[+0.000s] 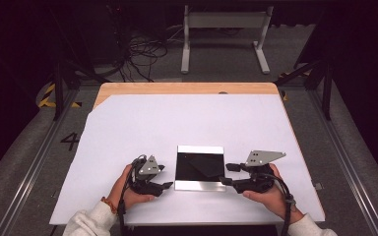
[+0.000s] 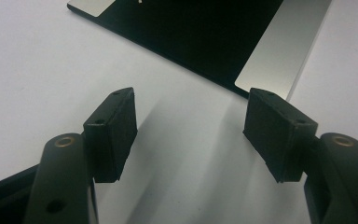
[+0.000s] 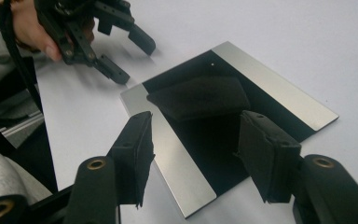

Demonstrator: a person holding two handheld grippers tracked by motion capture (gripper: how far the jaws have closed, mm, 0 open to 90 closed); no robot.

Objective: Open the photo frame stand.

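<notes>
Left hand-held gripper [image 1: 166,177] low on the table, jaws apart, nothing between them. Black matte jaws with blocky rubber-looking pads [image 2: 113,133], brass-coloured rivets at the pivots, grey three-cornered metal plate on top. Held in the person's left hand [image 1: 128,189]; beaded bracelet [image 1: 109,204] on that wrist, light sleeve [image 1: 91,222] below it.

Right hand-held gripper [image 1: 225,174] also jaws apart, empty, same black build with a bigger grey plate, cable trailing back over the right hand [image 1: 268,192].

Between the two sits the tray [image 1: 200,185]: flat, square, thin, black glossy middle with a brushed silver band on the near edge and another on the far edge. Left gripper tips sit just beside its left edge, right gripper tips just beside its right edge; contact cannot be told. On the black middle lies a dark folded cloth [image 3: 200,97], roughly five-sided, soft matte, hard to see against the black. No readable brand or label on tray or grippers.

Tray rests on a white sheet [image 1: 142,123], smooth, matte, one far-left corner cut off at an angle. Sheet covers a light wooden table [image 1: 187,88], wood showing along the far edge.

Beyond: grey floor [image 1: 24,162] with a painted "4" [image 1: 70,140] left of the table, yellow-black hazard tape [image 1: 47,96], tangled black cables [image 1: 142,51], a white metal frame [image 1: 224,37].
</notes>
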